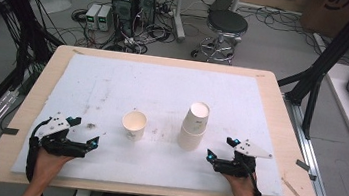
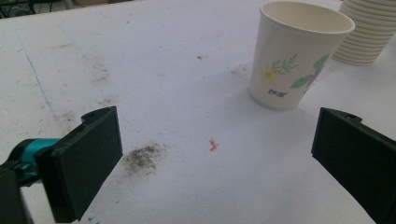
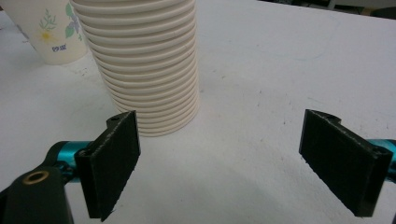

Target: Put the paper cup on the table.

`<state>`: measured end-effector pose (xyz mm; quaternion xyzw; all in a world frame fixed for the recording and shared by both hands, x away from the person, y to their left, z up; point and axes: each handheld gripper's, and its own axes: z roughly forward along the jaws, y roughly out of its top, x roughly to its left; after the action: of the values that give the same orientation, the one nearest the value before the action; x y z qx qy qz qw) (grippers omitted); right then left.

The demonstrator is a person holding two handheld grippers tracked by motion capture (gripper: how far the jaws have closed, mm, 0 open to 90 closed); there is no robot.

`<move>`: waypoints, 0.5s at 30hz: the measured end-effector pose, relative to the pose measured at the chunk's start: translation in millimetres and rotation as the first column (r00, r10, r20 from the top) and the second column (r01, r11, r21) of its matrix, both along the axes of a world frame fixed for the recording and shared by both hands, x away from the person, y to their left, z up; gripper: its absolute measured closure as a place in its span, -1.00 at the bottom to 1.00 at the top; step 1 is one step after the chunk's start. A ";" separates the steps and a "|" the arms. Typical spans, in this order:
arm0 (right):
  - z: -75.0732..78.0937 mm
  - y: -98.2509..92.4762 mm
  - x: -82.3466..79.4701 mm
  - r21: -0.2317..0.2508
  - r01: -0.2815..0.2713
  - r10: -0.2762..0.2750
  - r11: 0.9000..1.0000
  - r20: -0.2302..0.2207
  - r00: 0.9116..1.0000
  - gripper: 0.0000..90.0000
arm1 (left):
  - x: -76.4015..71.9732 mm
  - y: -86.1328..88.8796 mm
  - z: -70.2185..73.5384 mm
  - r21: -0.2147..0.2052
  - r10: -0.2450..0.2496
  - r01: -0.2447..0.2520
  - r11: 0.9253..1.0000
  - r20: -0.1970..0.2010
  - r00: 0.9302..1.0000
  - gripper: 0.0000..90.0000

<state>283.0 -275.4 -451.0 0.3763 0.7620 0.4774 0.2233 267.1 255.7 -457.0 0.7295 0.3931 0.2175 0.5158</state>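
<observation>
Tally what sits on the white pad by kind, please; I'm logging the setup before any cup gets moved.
Single paper cup, upright, flower print: 1
Stack of nested paper cups, upside down: 1
Hand-held tongs, left tongs and right tongs, both open: 2
Total: 4
The number of cups inside the stack cannot be told.

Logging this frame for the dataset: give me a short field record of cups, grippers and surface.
single cup: upright, empty, flower print, alone left of the stack
cup stack: nested cups, mouth up, leaning slightly
left gripper: open, resting on the pad, apart from the single cup
right gripper: open, resting on the pad, near the stack, not touching
surface: white pad, smudged, on a wooden table
</observation>
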 end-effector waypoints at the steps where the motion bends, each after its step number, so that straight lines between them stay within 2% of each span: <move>1: 0.0 0.0 -0.1 0.002 0.002 -0.002 1.000 0.001 1.000 -0.73 | 0.3 -0.2 -0.5 0.001 -0.002 0.002 1.000 -0.002 1.000 -0.96; 6: 0.0 -1.1 -1.4 0.012 0.009 -0.009 1.000 0.012 1.000 -0.73 | 2.6 -2.2 -7.3 0.011 0.002 -0.002 1.000 -0.022 1.000 -0.96; 12: 0.0 -1.5 -2.9 0.016 0.012 -0.012 1.000 0.017 1.000 -0.73 | 1.1 -2.1 -7.6 0.013 -0.021 0.021 1.000 -0.007 1.000 -0.96; 15: 0.0 -1.6 -3.0 0.012 0.008 -0.009 1.000 0.017 1.000 -0.73 | 0.9 -2.0 -7.8 0.008 -0.011 0.011 1.000 -0.009 1.000 -0.94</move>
<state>280.0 -277.0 -451.0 0.3768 0.7554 0.4844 0.2296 268.0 253.8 -464.8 0.7347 0.3903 0.2130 0.5124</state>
